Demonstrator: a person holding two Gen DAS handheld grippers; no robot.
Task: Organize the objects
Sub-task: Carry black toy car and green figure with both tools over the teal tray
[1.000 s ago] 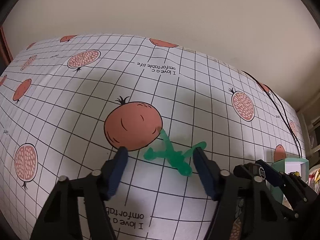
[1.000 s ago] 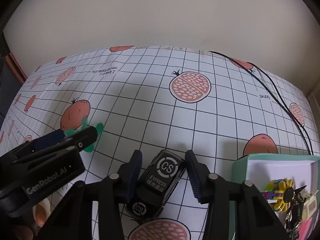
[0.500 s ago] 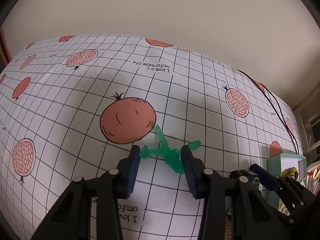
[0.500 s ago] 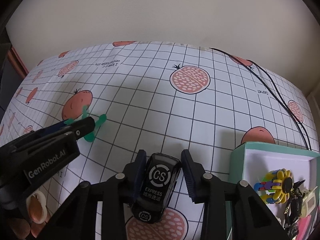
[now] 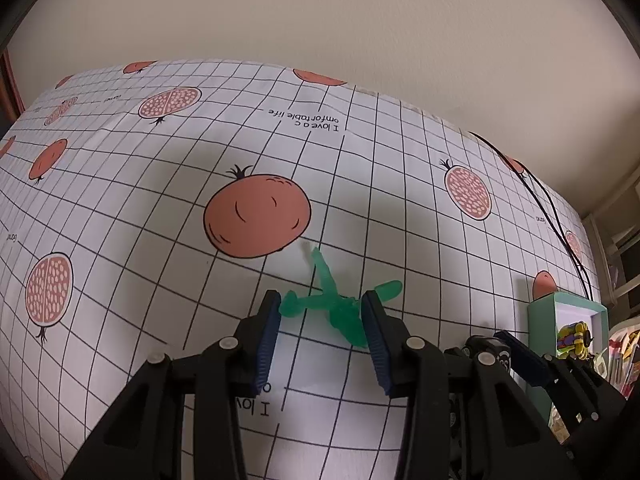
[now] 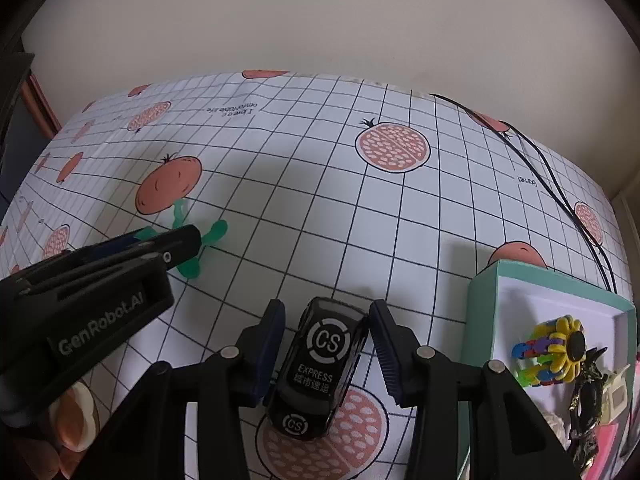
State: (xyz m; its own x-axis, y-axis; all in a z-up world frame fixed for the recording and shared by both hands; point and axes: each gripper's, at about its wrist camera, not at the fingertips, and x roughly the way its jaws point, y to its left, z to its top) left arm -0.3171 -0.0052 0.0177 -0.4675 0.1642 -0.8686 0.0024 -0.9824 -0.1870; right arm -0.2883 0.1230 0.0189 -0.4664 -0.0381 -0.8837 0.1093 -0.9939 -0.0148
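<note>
A translucent green toy figure [image 5: 334, 302] lies on the checked tablecloth next to a printed pomegranate. My left gripper [image 5: 322, 316] has its jaws closed in on both sides of the figure, touching its arm and leg. The figure also shows in the right wrist view [image 6: 196, 246], partly behind the left gripper [image 6: 176, 246]. A black toy car [image 6: 320, 368] marked "CS EXPRESS" sits between the pads of my right gripper [image 6: 326, 330]. The pads touch its sides, and the car looks held.
A teal box [image 6: 480, 300] with a white inside stands at the right and holds a colourful flower toy [image 6: 560, 346] and several small items. Black cables [image 6: 560, 184] run along the far right of the table. A wall rises behind.
My left gripper has moved forward and narrowed around the green figure. My right gripper has closed on the black car and shifted toward the teal box.
</note>
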